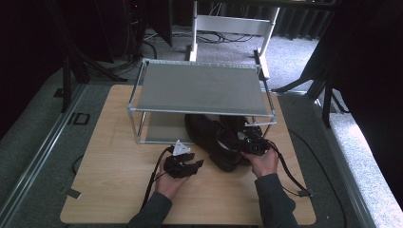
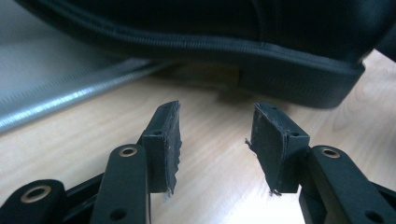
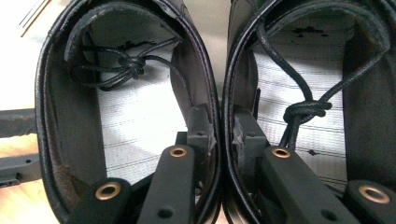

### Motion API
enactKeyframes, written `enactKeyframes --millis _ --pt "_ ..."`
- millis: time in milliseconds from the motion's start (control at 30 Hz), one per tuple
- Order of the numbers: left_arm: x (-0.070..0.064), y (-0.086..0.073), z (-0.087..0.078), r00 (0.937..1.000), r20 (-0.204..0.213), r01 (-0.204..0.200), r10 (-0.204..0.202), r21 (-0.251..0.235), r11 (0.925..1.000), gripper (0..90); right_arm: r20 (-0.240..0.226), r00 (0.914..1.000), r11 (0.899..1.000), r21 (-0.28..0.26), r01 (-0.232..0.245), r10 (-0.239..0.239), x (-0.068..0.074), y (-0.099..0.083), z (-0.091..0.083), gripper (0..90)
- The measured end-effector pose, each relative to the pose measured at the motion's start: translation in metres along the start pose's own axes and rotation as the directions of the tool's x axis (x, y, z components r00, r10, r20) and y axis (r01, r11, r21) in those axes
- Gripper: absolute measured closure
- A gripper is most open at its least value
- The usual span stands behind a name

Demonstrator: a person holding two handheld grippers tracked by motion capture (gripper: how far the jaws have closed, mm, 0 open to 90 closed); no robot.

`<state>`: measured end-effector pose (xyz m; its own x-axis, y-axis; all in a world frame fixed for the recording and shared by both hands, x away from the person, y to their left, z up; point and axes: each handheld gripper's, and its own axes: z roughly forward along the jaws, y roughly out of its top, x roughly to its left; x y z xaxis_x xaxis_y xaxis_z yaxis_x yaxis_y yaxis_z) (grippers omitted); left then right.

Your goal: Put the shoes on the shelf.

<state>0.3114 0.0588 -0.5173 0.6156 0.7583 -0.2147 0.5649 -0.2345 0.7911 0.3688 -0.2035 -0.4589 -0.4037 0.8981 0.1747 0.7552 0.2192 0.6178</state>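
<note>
Your right gripper (image 3: 223,133) pinches both shoes (image 1: 219,137) by their touching inner walls, so either could slip free while your left gripper (image 2: 215,140) waits wide open.

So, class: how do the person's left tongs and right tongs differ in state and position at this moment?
The left tongs are open and hold nothing; the right tongs are shut on the black shoes, pinching their inner walls together. The left tongs sit beside the shoes, the right tongs inside them. Both are hand-held.

Shoes (image 1: 216,137): toes hidden from me under rack (image 1: 199,88) | right gripper (image 3: 222,128): pads hidden inside shoe collars | my forearms: cut off at bottom edge
</note>
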Motion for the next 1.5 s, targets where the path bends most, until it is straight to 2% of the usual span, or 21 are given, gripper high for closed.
enactKeyframes --millis 100,233,367,433,533,667,800,833,867,1100,1233,1300,1400,1500 --pt "-0.002 0.007 -0.001 0.9998 -0.019 -0.008 0.008 -0.023 0.9997 55.2 0.006 1.0000 1.000 -0.006 -0.003 0.003 0.002 0.003 0.003 79.8" --pt "-0.005 0.015 0.000 0.9963 -0.086 -0.007 0.002 -0.062 0.9980 62.5 -0.006 0.9995 0.999 -0.014 -0.032 0.032 0.001 0.005 0.008 79.8" --pt "-0.009 0.020 0.005 0.9906 -0.137 -0.004 -0.007 -0.079 0.9969 82.8 0.007 0.9986 0.998 -0.028 -0.053 0.053 0.001 0.006 0.012 79.8" --pt "-0.013 0.022 0.008 0.9867 -0.162 -0.003 -0.010 -0.082 0.9967 89.5 0.013 0.9977 0.997 -0.040 -0.066 0.067 0.001 0.007 0.014 79.8" --pt "-0.021 0.024 0.012 0.9811 -0.193 -0.022 0.005 -0.083 0.9963 90.0 0.023 0.9967 0.996 -0.054 -0.076 0.077 0.002 0.008 0.017 79.8" --pt "-0.031 0.026 0.018 0.9767 -0.214 -0.031 0.012 -0.086 0.9958 90.0 0.039 0.9968 0.995 -0.073 -0.067 0.070 0.007 0.011 0.018 79.7" --pt "-0.039 0.026 0.020 0.9732 -0.228 -0.054 0.032 -0.092 0.9943 90.0 0.035 0.9967 0.994 -0.081 -0.070 0.073 0.010 0.013 0.019 79.7" --pt "-0.043 0.026 0.022 0.9706 -0.237 -0.065 0.042 -0.090 0.9938 90.0 0.029 0.9965 0.994 -0.080 -0.076 0.079 0.010 0.014 0.020 79.7" --pt "-0.044 0.027 0.023 0.9709 -0.235 -0.069 0.047 -0.085 0.9940 90.0 0.026 0.9963 0.993 -0.084 -0.079 0.082 0.011 0.014 0.021 79.7" --pt "-0.040 0.028 0.030 0.9711 -0.237 -0.049 0.029 -0.078 0.9958 89.9 0.048 0.9971 0.993 -0.102 -0.054 0.059 0.018 0.015 0.024 79.7" --pt "-0.036 0.031 0.034 0.9691 -0.245 -0.046 0.026 -0.075 0.9962 90.0 0.070 0.9965 0.991 -0.129 -0.036 0.045 0.022 0.014 0.026 79.8" --pt "-0.032 0.032 0.036 0.9717 -0.235 -0.042 0.022 -0.080 0.9959 90.0 0.086 0.9956 0.990 -0.140 -0.024 0.036 0.024 0.015 0.026 79.7" --pt "-0.028 0.035 0.039 0.9723 -0.232 -0.048 0.028 -0.084 0.9953 90.0 0.096 0.9945 0.987 -0.157 -0.026 0.042 0.024 0.015 0.027 79.8" --pt "-0.025 0.038 0.043 0.9696 -0.241 -0.062 0.041 -0.080 0.9948 90.0 0.110 0.9928 0.984 -0.175 -0.027 0.047 0.025 0.014 0.028 79.8"
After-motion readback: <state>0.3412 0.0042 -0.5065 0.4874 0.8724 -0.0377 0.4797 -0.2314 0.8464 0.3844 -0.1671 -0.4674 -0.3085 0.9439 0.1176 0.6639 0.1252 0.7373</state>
